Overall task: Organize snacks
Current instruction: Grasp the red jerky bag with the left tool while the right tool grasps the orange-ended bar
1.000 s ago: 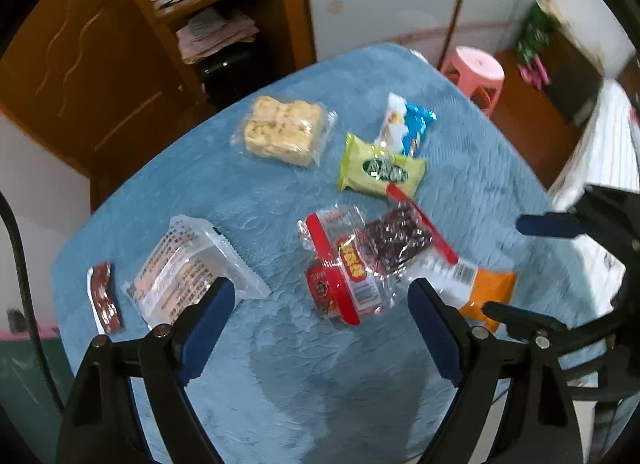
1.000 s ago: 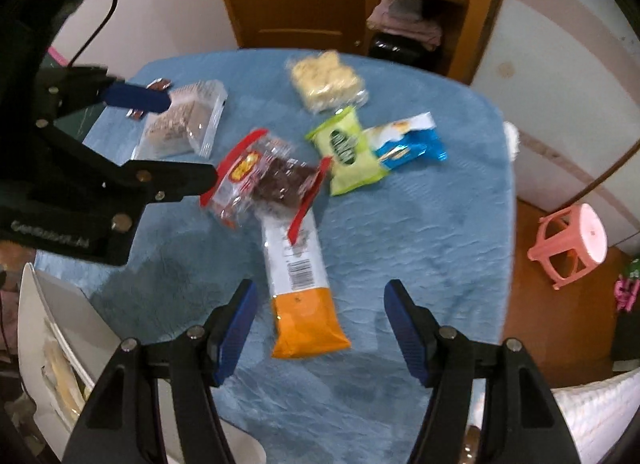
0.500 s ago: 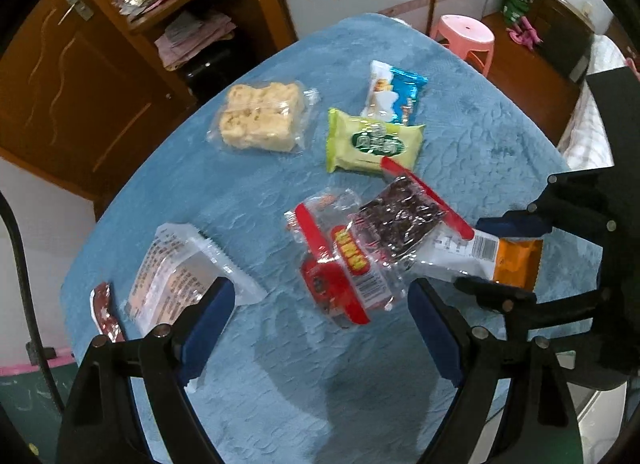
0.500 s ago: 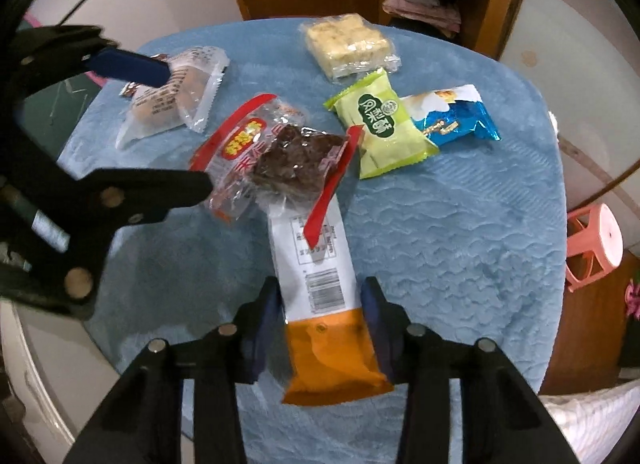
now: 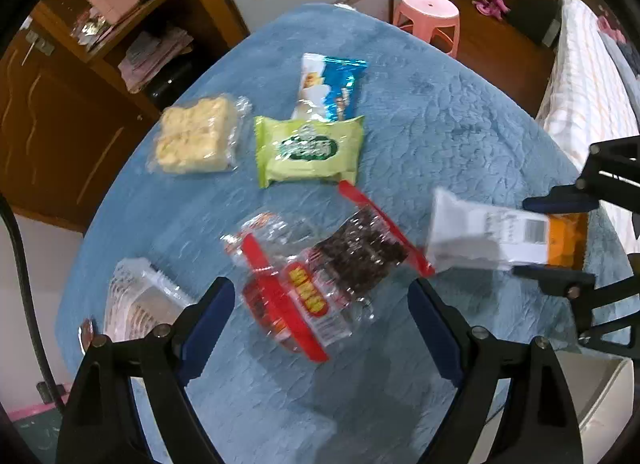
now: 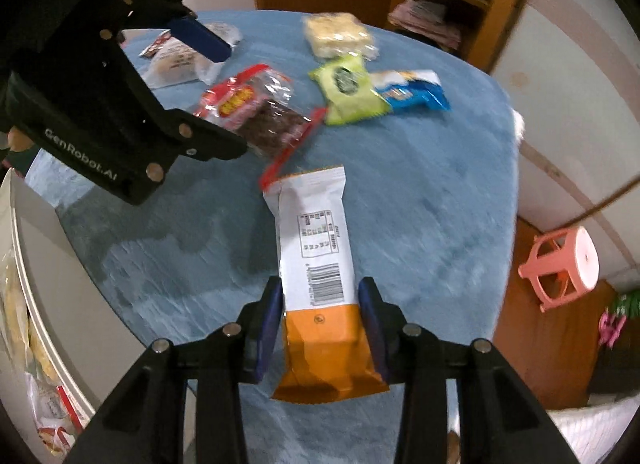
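My right gripper [image 6: 320,304] is shut on a white-and-orange snack bar [image 6: 316,248] and holds it lifted above the blue table [image 6: 432,191]; the bar also shows in the left wrist view [image 5: 492,236]. My left gripper [image 5: 320,328] is open and empty, hovering over a red-trimmed clear pack of dark snacks [image 5: 320,276]. A green packet [image 5: 310,149], a blue-and-white packet [image 5: 330,83], a clear pack of pale biscuits [image 5: 192,139] and a clear wrapped cake [image 5: 136,304] lie on the table.
A white bin [image 6: 28,304] with several snacks inside stands at the table's near left edge. A small dark red packet [image 5: 85,332] lies at the far left edge. A pink stool [image 6: 560,268] and a wooden shelf [image 5: 132,35] stand beyond the table.
My right gripper has closed on the white-and-orange bar and lifted it off the table, pulling it from under the red-trimmed pack. My left gripper has shifted slightly forward, still open.
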The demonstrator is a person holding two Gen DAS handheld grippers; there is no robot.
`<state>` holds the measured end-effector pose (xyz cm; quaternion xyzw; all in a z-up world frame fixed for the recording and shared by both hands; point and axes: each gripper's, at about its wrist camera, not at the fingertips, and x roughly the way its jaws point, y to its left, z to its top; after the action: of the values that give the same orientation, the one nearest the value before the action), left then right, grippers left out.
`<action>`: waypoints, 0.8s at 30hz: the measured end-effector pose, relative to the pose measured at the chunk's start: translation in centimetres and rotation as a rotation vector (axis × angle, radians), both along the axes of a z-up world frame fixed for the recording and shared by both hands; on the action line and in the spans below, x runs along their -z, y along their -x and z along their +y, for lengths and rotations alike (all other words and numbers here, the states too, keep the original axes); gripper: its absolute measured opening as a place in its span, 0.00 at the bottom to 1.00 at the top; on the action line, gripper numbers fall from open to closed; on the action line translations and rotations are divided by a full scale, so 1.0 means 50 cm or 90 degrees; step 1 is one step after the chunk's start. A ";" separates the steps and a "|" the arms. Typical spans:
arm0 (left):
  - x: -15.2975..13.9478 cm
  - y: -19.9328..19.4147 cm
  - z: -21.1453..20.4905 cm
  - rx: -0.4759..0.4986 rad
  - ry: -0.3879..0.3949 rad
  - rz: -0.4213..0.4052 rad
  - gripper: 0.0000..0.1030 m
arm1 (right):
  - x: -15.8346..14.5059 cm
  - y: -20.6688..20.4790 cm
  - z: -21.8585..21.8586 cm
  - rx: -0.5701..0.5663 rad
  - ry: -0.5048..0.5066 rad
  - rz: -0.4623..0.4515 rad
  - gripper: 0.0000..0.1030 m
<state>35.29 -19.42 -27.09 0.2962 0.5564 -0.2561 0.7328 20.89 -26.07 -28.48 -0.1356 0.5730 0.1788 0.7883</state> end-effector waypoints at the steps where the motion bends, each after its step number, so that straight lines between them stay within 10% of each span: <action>1: 0.004 0.003 -0.010 0.004 -0.002 0.000 0.85 | -0.001 0.005 -0.012 0.017 0.001 0.003 0.38; 18: 0.059 0.007 -0.072 0.049 -0.016 -0.012 0.87 | -0.025 0.089 -0.130 0.195 -0.142 0.022 0.38; 24: 0.048 0.007 -0.045 0.064 0.008 -0.014 0.61 | -0.015 0.067 -0.137 0.240 -0.152 0.031 0.38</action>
<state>34.96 -21.66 -29.47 0.3215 0.5313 -0.2929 0.7270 17.53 -32.95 -27.72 0.0725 0.5817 0.0977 0.8043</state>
